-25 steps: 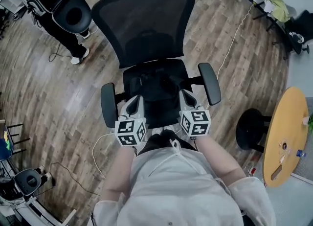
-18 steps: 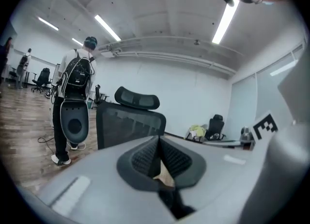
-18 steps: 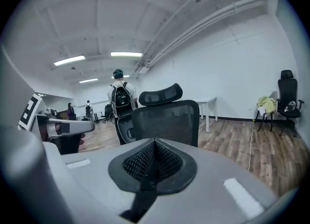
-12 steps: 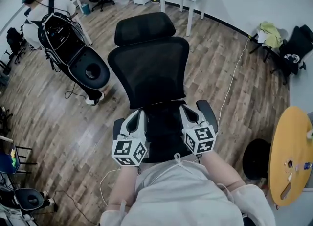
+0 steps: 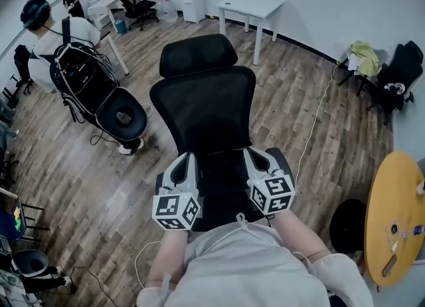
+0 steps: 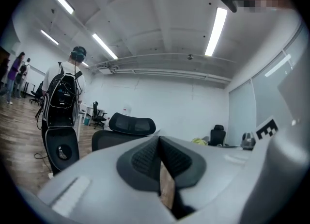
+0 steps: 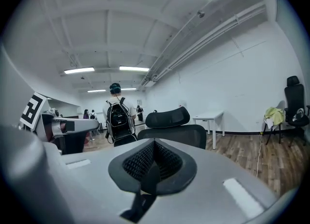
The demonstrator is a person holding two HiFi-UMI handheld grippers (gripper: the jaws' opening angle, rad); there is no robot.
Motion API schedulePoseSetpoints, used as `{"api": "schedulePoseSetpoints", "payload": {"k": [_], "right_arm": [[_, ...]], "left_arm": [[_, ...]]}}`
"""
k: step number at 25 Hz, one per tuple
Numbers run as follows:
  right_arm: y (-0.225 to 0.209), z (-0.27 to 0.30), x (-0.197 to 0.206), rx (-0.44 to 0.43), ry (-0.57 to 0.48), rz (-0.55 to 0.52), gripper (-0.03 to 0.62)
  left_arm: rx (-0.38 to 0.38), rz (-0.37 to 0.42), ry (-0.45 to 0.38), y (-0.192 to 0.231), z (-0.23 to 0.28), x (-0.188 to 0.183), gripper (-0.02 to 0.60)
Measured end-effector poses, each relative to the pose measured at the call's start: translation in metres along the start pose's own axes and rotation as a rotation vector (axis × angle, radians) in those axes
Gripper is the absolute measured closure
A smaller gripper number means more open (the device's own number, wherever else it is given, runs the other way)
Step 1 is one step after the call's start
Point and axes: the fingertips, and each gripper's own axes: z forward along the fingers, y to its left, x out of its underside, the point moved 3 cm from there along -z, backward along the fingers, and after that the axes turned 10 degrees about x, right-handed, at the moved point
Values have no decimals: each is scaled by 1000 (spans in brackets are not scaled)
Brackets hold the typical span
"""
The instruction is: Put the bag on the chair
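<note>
Chair sits lower beneath the raised left tongs, shut, and right tongs, pinching a black strap.

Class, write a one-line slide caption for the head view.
Left tongs and right tongs, both shut, held over a black chair.

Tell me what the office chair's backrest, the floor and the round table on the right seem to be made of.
Backrest: black mesh, apparently fabric on a plastic frame; matte, finely textured. Floor: wood-grain planks with mild sheen, likely laminate. Round table: smooth yellowish top, possibly wood or veneer; cannot tell.
</note>
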Motion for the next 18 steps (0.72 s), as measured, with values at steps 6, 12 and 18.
{"api": "schedulePoseSetpoints", "payload": {"k": [6,12,18], "right_arm": [[5,-7,4,-7,6,-33,595],[-5,-12,4,11,9,-28,595],[-14,-16,3,18,-4,-36,595]], "left_arm": [[-14,-7,15,2,-3,4,575],[-17,-20,31,-5,4,9,575],[-16,-31,26,-13,6,6,575]]}}
